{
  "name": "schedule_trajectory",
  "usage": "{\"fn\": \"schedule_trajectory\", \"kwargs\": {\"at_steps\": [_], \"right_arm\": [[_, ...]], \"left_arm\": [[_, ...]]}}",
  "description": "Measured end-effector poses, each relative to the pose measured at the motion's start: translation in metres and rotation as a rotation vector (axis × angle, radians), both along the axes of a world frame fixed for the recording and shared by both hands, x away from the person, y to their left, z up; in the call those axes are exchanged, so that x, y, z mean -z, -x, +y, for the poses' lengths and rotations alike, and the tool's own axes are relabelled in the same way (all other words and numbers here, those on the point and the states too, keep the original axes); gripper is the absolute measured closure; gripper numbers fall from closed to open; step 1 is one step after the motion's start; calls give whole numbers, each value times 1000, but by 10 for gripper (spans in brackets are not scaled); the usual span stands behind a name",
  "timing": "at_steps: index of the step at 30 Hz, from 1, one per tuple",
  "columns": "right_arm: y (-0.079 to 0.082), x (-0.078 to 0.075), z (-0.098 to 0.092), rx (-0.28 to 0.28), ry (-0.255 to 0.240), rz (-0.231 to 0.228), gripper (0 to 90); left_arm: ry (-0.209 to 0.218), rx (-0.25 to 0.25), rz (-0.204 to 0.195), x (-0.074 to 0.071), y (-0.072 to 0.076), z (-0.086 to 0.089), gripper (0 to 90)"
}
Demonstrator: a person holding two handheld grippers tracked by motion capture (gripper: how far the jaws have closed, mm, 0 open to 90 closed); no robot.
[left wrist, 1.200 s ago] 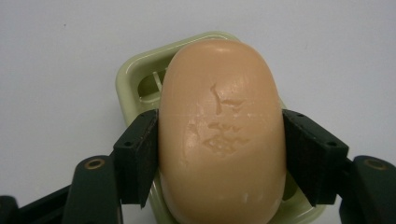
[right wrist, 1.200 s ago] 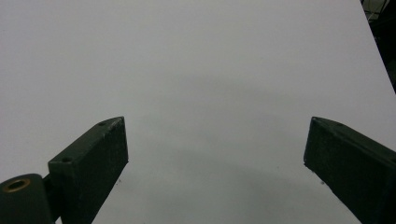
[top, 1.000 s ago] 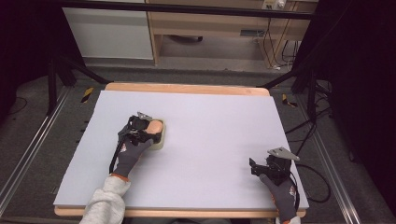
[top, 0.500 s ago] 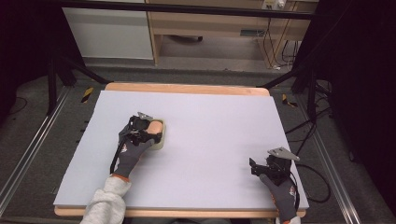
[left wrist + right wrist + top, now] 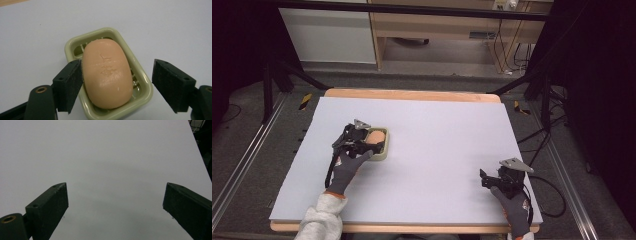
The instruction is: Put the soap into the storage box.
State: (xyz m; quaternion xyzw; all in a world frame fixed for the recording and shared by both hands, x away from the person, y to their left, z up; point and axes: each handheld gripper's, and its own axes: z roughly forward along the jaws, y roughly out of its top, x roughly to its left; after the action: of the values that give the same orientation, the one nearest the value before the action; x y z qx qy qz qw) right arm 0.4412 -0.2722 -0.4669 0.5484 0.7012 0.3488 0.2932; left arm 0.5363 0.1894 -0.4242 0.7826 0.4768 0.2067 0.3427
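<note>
- Right gripper (image 5: 484, 176): at the near right corner of the table (image 5: 452, 130), held in a gloved hand (image 5: 512, 210). Its own view shows the jaws spread wide over bare white surface, with nothing between them and nothing held.
- Cable (image 5: 552, 200): trails from the right gripper off the table's right edge.
- Left sleeve (image 5: 319, 222): pale, entering at the near left edge; the gloved left hand (image 5: 346, 167) reaches forward from it.
- Left gripper (image 5: 117, 82): on the left half of the table, well apart from the right gripper. Jaws stand open, straddling the soap (image 5: 107, 72). The jaw at the left of the left gripper view is at the soap's side, touching or very nearly so; which of the two cannot be told. The other jaw stands clear of both soap and dish, with white table visible in the gap. No grip is made.
- Soap: peach-coloured, oval, faint raised marking on top, lying flat in the dish (image 5: 143, 80). It takes up most of the dish floor.
- Dish: pale green, rounded rectangle, slotted floor visible at the far end and along one side. It rests on the white table surface, left of centre, just beyond the left hand in the high view.
- Table: white top with a wooden edge showing along the far side.
- Beyond the table: grey floor, a wooden cabinet (image 5: 437, 25) and a black frame (image 5: 412, 9).
</note>
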Motion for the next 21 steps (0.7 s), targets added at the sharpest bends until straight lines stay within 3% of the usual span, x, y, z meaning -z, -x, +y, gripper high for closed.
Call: {"fn": "schedule_trajectory", "kwargs": {"at_steps": [13, 21], "right_arm": [[1, 0, -3, 20, 9, -6, 65], [2, 1, -7, 37, 10, 2, 63]], "left_arm": [[70, 5, -35, 0, 33, 33, 227], [74, -22, -43, 9, 56, 54, 227]]}}
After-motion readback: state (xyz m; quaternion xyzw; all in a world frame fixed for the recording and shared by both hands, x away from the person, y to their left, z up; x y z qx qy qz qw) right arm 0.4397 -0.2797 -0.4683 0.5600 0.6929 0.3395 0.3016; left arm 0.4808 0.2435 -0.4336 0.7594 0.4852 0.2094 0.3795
